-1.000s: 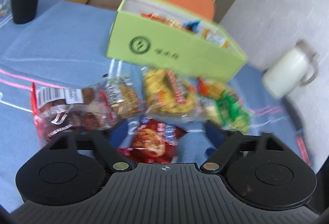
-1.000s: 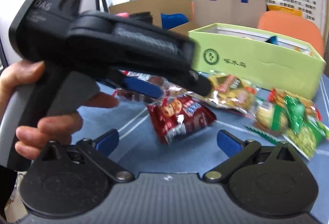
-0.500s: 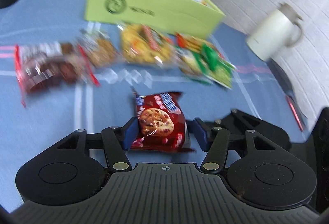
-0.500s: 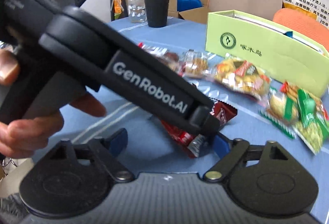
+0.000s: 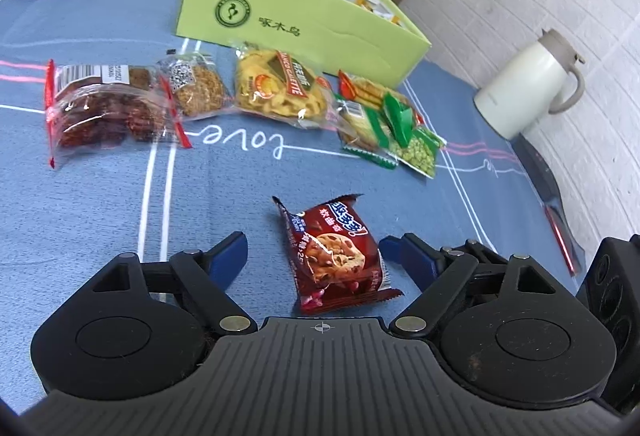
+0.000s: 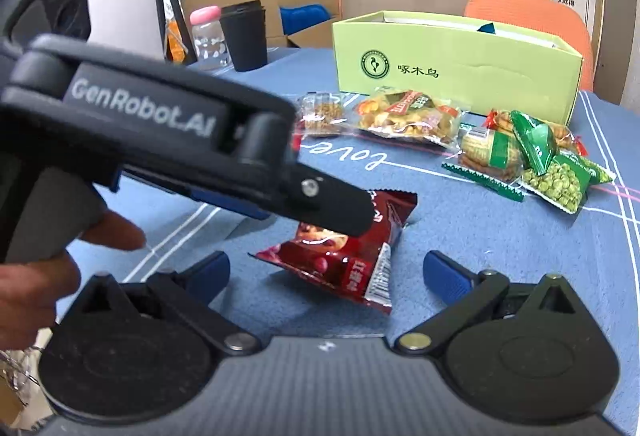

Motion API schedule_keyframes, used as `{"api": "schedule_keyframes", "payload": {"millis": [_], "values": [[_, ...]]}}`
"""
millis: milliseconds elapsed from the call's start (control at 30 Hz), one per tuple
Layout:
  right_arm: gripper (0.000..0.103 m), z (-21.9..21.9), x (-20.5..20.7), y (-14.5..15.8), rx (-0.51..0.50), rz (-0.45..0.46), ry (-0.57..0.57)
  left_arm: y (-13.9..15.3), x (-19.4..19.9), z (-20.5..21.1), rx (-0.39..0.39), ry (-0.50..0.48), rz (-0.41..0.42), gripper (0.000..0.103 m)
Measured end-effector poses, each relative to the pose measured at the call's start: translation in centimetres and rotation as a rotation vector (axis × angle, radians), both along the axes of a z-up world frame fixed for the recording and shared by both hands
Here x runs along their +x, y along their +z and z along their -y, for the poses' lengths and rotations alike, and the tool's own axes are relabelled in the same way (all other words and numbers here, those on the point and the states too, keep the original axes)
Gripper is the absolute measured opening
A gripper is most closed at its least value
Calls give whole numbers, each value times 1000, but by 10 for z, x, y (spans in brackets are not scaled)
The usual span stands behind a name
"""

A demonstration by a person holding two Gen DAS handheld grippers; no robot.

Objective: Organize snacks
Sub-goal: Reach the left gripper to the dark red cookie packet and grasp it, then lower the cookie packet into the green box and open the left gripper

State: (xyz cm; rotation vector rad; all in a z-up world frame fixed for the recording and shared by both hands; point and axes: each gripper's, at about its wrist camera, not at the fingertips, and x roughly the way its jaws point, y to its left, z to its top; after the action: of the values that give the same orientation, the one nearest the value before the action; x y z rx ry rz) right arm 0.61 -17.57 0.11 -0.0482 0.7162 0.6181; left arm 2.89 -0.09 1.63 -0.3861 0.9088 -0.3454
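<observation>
A dark red cookie packet (image 5: 336, 252) lies on the blue cloth between the fingers of my left gripper (image 5: 312, 242). Its jaws are opening and neither pad presses the packet. In the right wrist view the same packet (image 6: 344, 256) sits just ahead of my right gripper (image 6: 326, 268), whose jaws are opening wide with nothing gripped. The left gripper's black finger (image 6: 332, 208) covers the packet's top edge. Further back lie a bag of red dates (image 5: 96, 104), an oat cake (image 5: 196, 88), yellow crisps (image 5: 276, 88) and green packets (image 5: 384, 124). Behind them stands the open green box (image 5: 296, 12).
A white jug (image 5: 528, 88) stands at the right by the brick wall. A black cup (image 6: 244, 36) and a pink-lidded jar (image 6: 206, 36) stand at the far left of the table. A hand (image 6: 40, 276) holds the left gripper. Behind the table are an orange chair (image 6: 528, 12) and cardboard boxes.
The left gripper carried the cookie packet toward the near side, pinched between its pads, and has now spread its jaws off it. The right gripper has come closer to the packet.
</observation>
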Motion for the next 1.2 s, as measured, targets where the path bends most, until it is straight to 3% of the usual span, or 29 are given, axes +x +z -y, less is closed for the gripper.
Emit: {"api": "schedule_keyframes", "payload": {"millis": [167, 267, 400, 467, 533, 600, 667, 733, 800, 1033, 1200], "values": [[102, 16, 10, 1, 117, -52, 0, -3, 4, 2, -17, -2, -17, 71], [102, 18, 13, 7, 129, -74, -52, -3, 5, 2, -22, -5, -18, 71], [100, 2, 4, 19, -35, 60, -41, -4, 8, 0, -40, -8, -22, 71], [83, -2, 6, 15, -52, 47, 3, -8, 11, 1, -53, -14, -32, 70], [75, -5, 12, 9, -48, 12, 16, -7, 11, 3, -45, -21, -23, 69], [70, -8, 14, 4, -61, 25, 12, -8, 12, 5, -41, -38, -18, 64], [66, -12, 13, 4, -80, 46, 5, -10, 14, 8, -34, -61, -20, 38], [64, -13, 13, 4, -84, 59, -14, -9, 13, 11, 3, -67, -2, 26], [61, -14, 11, 7, -105, 90, -32, -7, 13, 9, -23, -60, -3, 24], [60, -16, 31, 49, -109, 240, 0, 44, 35, -13, -90, 1, 117, 24], [60, -39, 93, 87, -105, 370, 40, 88, 97, -36, -76, 69, 213, 25]]}}
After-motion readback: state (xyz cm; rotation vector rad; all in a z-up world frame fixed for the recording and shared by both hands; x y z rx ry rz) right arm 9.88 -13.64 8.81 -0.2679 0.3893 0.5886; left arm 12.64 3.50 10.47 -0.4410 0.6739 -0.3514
